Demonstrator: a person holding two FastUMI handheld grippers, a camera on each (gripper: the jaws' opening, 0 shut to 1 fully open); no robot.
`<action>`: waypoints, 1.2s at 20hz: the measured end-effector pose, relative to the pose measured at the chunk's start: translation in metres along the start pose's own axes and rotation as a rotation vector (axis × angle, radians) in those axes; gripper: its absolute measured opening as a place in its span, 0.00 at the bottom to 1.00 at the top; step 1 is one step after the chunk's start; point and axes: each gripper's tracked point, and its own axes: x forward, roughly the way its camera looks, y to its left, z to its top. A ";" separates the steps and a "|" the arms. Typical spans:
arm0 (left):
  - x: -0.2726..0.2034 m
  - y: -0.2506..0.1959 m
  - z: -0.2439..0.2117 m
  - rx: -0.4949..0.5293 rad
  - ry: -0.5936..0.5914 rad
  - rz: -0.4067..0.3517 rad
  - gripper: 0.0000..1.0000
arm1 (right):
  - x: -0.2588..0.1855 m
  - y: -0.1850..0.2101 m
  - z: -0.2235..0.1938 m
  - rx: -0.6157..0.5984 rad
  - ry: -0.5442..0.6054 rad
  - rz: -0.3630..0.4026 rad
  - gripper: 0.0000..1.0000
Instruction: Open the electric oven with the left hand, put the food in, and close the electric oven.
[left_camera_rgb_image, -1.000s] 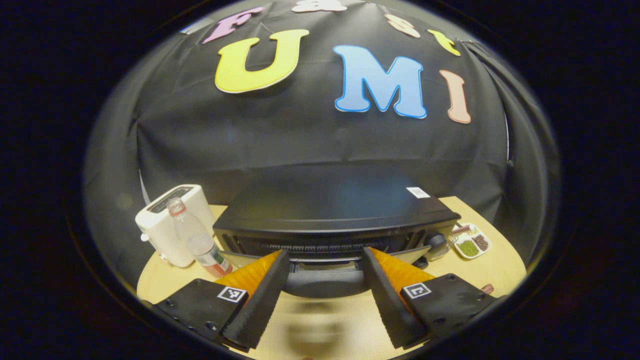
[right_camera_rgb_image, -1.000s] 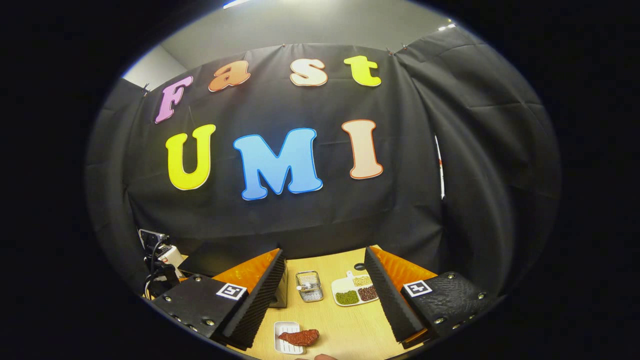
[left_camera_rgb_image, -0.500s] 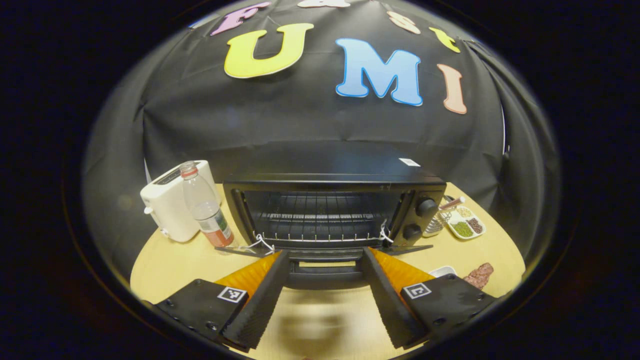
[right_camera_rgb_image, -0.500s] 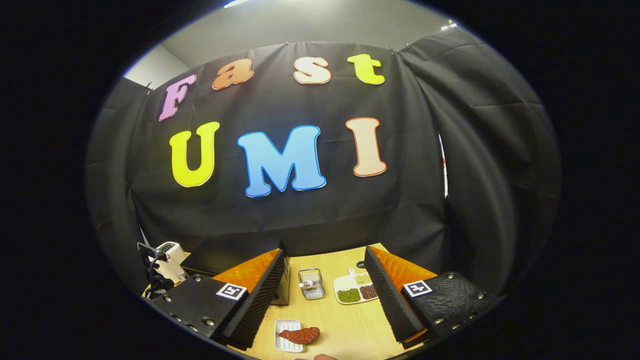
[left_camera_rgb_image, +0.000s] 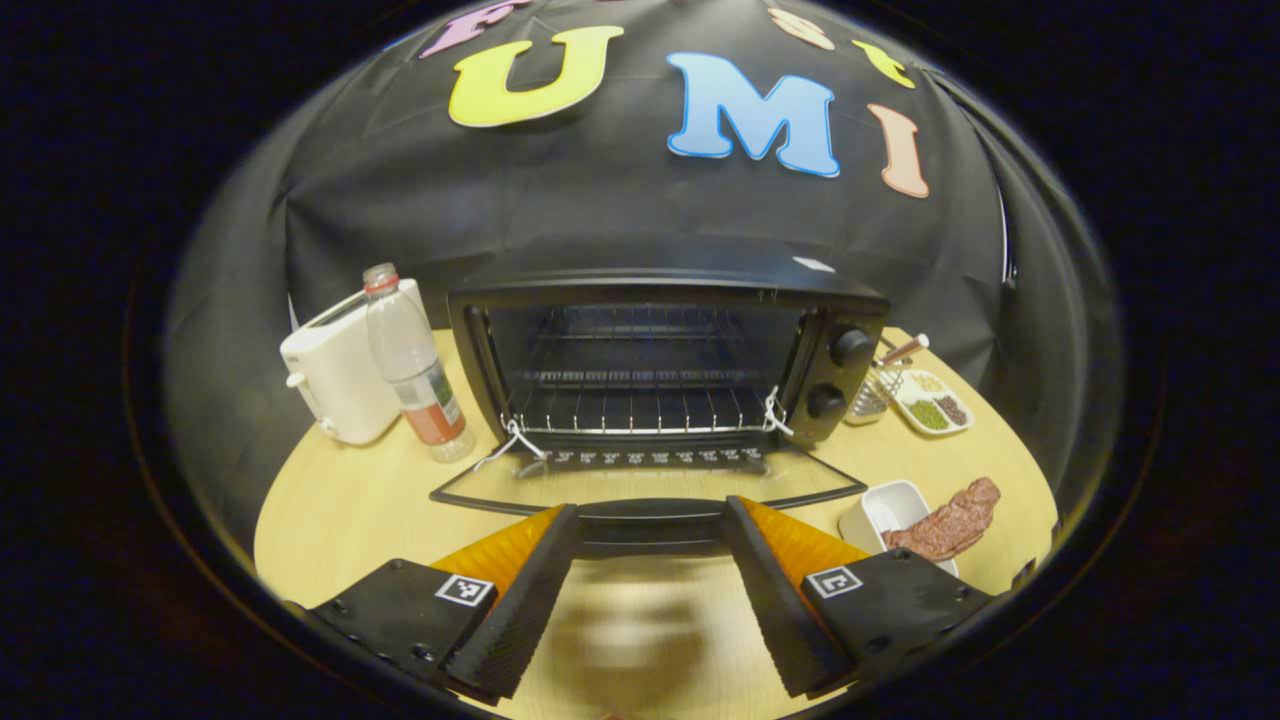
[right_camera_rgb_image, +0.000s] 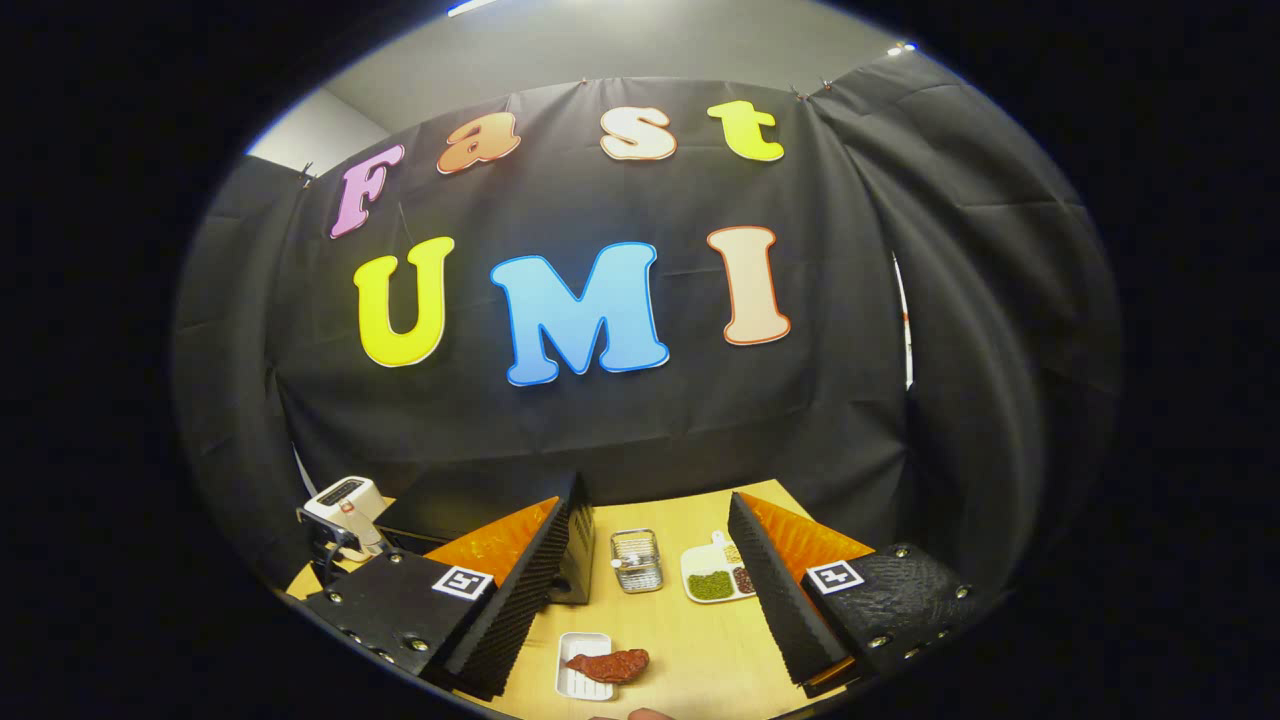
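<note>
The black electric oven (left_camera_rgb_image: 660, 300) stands in the middle of the left gripper view, its glass door (left_camera_rgb_image: 650, 485) lying down flat and the wire rack (left_camera_rgb_image: 640, 410) showing inside. My left gripper (left_camera_rgb_image: 650, 510) is open, its fingers wide apart on either side of the door handle (left_camera_rgb_image: 650, 522), which sits at their tips. The food, a brown-red piece of meat (left_camera_rgb_image: 945, 525), rests on a small white tray (left_camera_rgb_image: 885, 505) to the right of the door. My right gripper (right_camera_rgb_image: 650, 505) is open and holds nothing, hanging above the meat (right_camera_rgb_image: 608, 664) and the oven's right side (right_camera_rgb_image: 575, 540).
A white toaster (left_camera_rgb_image: 340, 375) and a plastic bottle (left_camera_rgb_image: 410, 365) stand left of the oven. A wire basket (left_camera_rgb_image: 875, 395) and a white dish of beans (left_camera_rgb_image: 932, 402) are at its right. The wooden table (left_camera_rgb_image: 340, 510) has bare surface at the front left.
The oven door has swung down from nearly closed to flat open, with the left gripper following its handle downward. The right gripper has drifted a little.
</note>
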 end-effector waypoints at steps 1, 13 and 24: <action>0.001 0.000 -0.007 -0.008 0.014 -0.002 0.98 | 0.000 0.002 -0.002 0.009 0.006 0.012 0.98; -0.054 0.006 0.098 -0.057 -0.225 -0.007 0.97 | 0.012 -0.028 -0.071 0.080 0.188 0.028 0.98; -0.200 0.006 0.272 -0.064 -0.610 0.015 1.00 | 0.027 -0.045 -0.216 0.292 0.503 0.151 0.98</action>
